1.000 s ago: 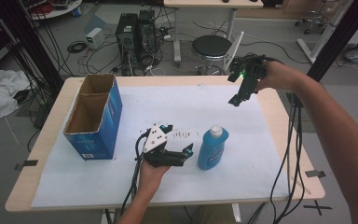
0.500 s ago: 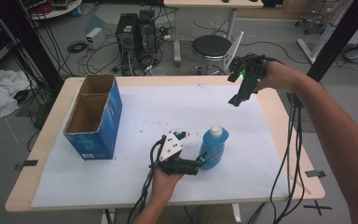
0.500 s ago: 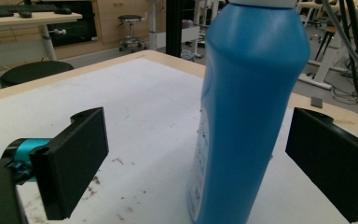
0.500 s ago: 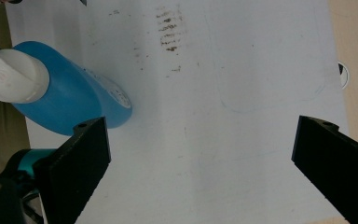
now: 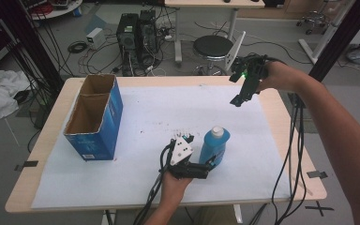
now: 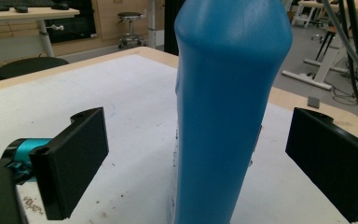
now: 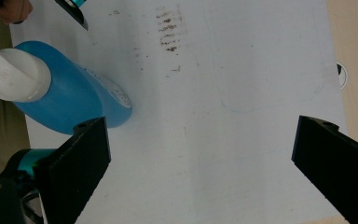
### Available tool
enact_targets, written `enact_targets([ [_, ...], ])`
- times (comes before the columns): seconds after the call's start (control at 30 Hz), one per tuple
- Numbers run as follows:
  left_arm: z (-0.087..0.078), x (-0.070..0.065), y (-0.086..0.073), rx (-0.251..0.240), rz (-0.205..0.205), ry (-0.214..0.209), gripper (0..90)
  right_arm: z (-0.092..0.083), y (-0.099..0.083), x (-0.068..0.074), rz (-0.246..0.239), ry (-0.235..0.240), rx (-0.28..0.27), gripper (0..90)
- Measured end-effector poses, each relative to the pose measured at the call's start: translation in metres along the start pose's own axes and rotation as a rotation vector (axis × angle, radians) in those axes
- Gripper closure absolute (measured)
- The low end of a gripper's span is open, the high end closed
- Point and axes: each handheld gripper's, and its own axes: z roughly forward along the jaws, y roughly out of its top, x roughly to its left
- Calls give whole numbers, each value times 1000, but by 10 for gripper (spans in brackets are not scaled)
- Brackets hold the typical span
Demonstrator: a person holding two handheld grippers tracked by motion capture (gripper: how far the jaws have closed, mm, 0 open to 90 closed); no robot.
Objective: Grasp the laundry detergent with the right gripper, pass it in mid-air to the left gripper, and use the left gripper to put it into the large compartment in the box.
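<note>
A blue bottle (image 5: pixel 214 146) with a white cap stands upright on the white sheet near the table's front middle. My left gripper (image 5: pixel 207 165) is at its base, open, with the bottle (image 6: pixel 230 107) standing between the two black jaws and a gap on each side. My right gripper (image 5: pixel 238 100) is held in the air over the far right of the table, open and empty, pointing down. From there the bottle (image 7: pixel 65 100) and its white cap (image 7: pixel 14 74) appear at the upper left.
An open blue cardboard box (image 5: pixel 96 117) with two compartments stands at the left of the table. The white paper sheet (image 5: pixel 150 117) covers most of the tabletop. Cables hang off the right edge (image 5: pixel 293 140). A stool (image 5: pixel 213 47) stands behind the table.
My left gripper has moved right, from beside the bottle to around its base, jaws straddling it. The right gripper has stayed in place.
</note>
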Motion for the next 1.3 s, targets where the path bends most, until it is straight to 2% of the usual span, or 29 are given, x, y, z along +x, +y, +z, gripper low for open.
enact_targets([
  [0.33,15,-4,-3,-11,-26,19,56,-3,0,2,-1,-5,-6,33],
  [0.77,36,-6,-6,-13,-32,8,57,-1,3,1,-5,-1,-5,33],
  [1.07,43,-6,-7,-18,-38,16,57,-1,1,0,-1,0,-8,33],
  [1.2,45,-6,-8,-11,-29,21,57,-1,2,-1,-5,0,-16,33],
  [1.3,44,-7,-8,-20,-11,7,119,0,3,-1,-3,2,-10,33],
])
